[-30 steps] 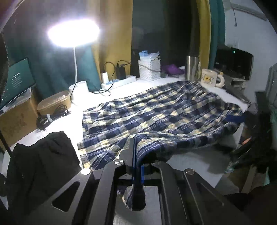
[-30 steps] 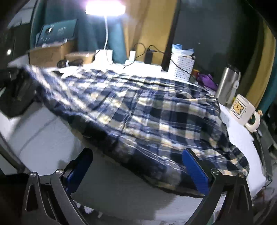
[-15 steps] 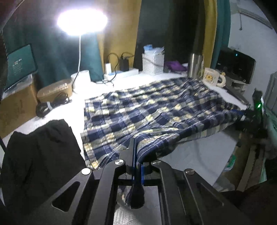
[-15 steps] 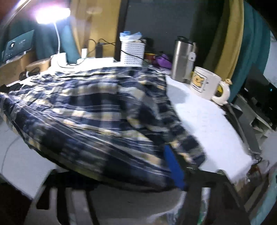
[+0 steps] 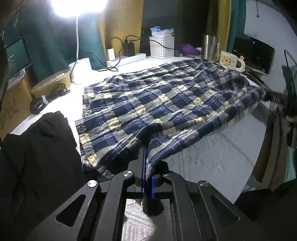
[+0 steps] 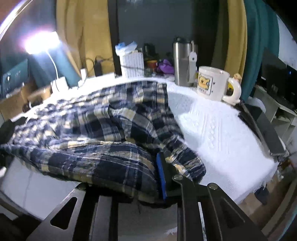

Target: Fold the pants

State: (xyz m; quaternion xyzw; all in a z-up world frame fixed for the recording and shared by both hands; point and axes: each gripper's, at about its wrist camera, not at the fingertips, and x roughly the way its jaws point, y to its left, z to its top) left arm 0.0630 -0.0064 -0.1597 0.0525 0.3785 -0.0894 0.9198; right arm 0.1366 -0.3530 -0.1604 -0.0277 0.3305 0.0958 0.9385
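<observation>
The right hand-held gripper (image 6: 157, 178), wide apart a second ago, is closing on the blue-and-yellow checked cloth pants (image 5: 167, 100) on the white worktop (image 5: 219, 155), while the left hand-held gripper (image 5: 147, 178) pinches their near edge, so folding can start.

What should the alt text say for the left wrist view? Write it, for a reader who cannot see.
The left gripper, shut, pinches one edge of plaid pants spread over a white table. A black garment lies at the left; a lit lamp, a basket and a mug stand behind.
</observation>
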